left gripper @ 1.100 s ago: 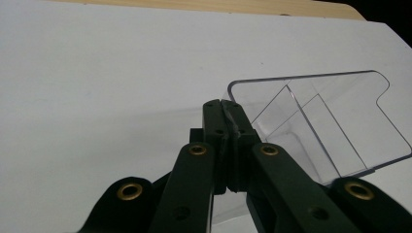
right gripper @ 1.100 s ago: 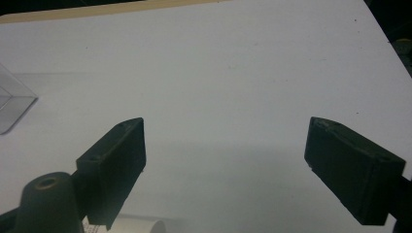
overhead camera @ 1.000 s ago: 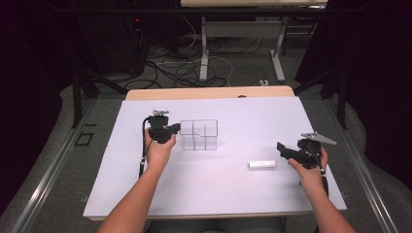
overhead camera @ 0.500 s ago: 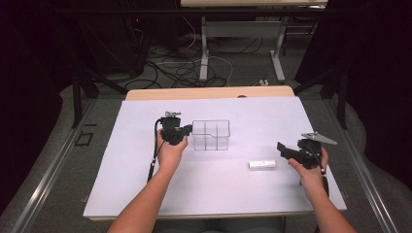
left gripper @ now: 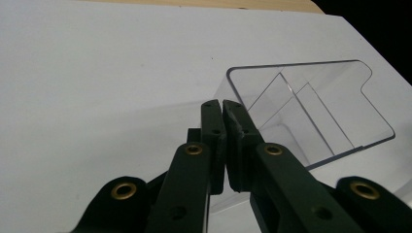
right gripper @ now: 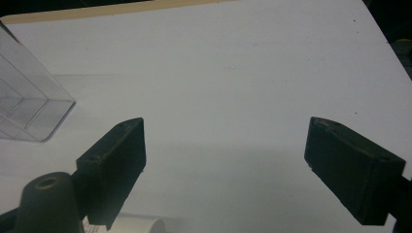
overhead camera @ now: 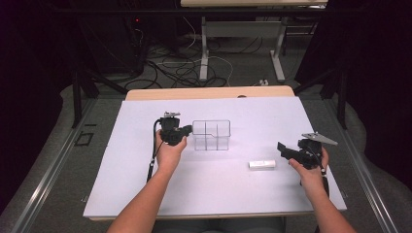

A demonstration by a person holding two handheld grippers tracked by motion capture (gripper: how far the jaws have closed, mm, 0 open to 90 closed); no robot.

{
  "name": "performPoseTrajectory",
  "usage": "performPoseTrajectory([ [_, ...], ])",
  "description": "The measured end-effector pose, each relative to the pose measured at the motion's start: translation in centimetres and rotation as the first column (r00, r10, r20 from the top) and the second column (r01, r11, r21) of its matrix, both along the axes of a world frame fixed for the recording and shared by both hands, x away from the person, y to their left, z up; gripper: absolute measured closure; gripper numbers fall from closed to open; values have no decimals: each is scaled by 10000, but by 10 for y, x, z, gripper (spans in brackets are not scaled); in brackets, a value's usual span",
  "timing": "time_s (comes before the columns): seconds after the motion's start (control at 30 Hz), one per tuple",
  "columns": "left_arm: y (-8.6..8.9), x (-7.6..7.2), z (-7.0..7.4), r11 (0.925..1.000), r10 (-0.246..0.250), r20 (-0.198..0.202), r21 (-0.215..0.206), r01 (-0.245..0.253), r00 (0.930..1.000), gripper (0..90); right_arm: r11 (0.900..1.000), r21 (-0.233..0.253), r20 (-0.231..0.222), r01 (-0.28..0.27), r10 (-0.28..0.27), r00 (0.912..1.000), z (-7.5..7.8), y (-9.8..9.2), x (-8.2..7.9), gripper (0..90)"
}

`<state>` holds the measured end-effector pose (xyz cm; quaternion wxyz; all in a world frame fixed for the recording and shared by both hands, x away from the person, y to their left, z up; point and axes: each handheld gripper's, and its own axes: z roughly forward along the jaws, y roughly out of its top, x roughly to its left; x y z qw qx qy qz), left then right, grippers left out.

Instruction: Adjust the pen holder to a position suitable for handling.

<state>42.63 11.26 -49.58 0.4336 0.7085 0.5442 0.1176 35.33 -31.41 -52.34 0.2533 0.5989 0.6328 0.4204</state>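
Left gripper [left gripper: 224, 121] jaws are pinching the clear divided box's [overhead camera: 212, 136] left wall, steadying it mid-worktop [overhead camera: 145, 194]. Right gripper [overhead camera: 285, 151], jaws spread, is hovering beside the small white block [overhead camera: 262, 164], probably readying a pickup.

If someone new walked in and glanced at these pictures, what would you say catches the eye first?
Probably the clear plastic divided box near the middle of the white table, with the left gripper shut on its near wall. Next, the right gripper held wide open at the table's right side, just beside a small white block lying flat.
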Motion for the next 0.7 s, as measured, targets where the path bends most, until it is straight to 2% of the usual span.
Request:
performPoseTrajectory([
  [0.23,18,-4,0,9989,117,-16,-460,-117,9999,805,10000,-59,91,22,-21,10000,0,-1,-1,148],
  [0.4,32,-10,1,9975,-38,-93,-707,31,9999,731,10000,-84,82,-17,17,10000,1,-1,-1,153],
  [0.47,36,-12,1,9969,80,97,-789,-72,9999,697,9996,-214,110,-160,162,9998,1,-2,0,158],
  [0.5,40,-13,1,9972,-18,26,-749,20,10000,688,9995,-262,145,-198,202,9997,1,-2,-1,163],
  [0.53,41,-15,1,9966,55,120,-818,-45,9999,680,9992,-313,173,-234,239,9996,2,-2,-1,167],
  [0.6,46,-17,2,9966,-74,71,-823,79,9999,655,9985,-411,213,-371,380,9991,2,-2,-1,183],
  [0.7,51,-22,1,9959,-155,317,-881,182,9994,592,9953,-730,343,-643,669,9972,3,-2,-2,221],
])
